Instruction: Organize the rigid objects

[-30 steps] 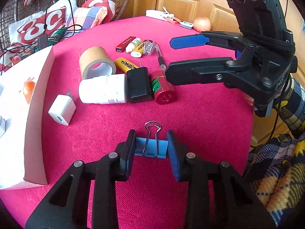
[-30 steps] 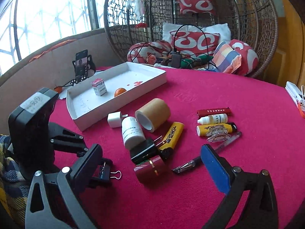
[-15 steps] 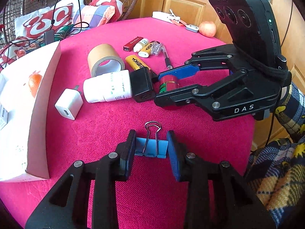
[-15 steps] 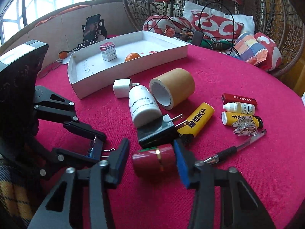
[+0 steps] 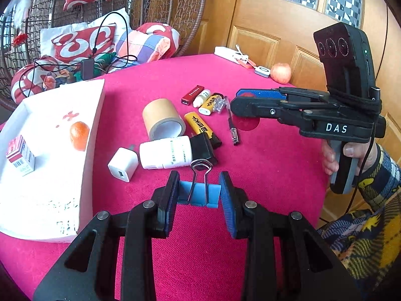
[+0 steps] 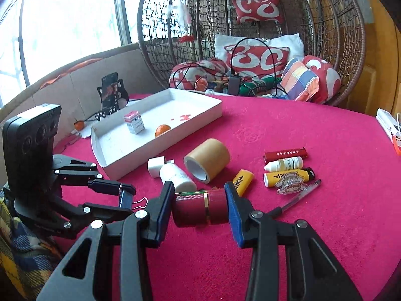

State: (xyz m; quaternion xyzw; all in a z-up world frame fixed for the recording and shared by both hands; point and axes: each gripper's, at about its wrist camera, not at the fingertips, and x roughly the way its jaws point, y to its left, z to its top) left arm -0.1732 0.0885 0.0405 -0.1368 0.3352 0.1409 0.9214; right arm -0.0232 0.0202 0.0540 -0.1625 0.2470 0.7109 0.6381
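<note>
Clamping blue binder clip (image 5: 199,195) in left gripper (image 5: 199,197); right gripper (image 6: 200,209) holds red cylinder (image 6: 199,209) above table (image 6: 325,238) centre.

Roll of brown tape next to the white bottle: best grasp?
Grip the brown tape roll across its two flat ends, coming from above. It lies on its side, so the curved wall would slip or roll between pads. The white bottle crowds its open end, so go in carefully.
</note>
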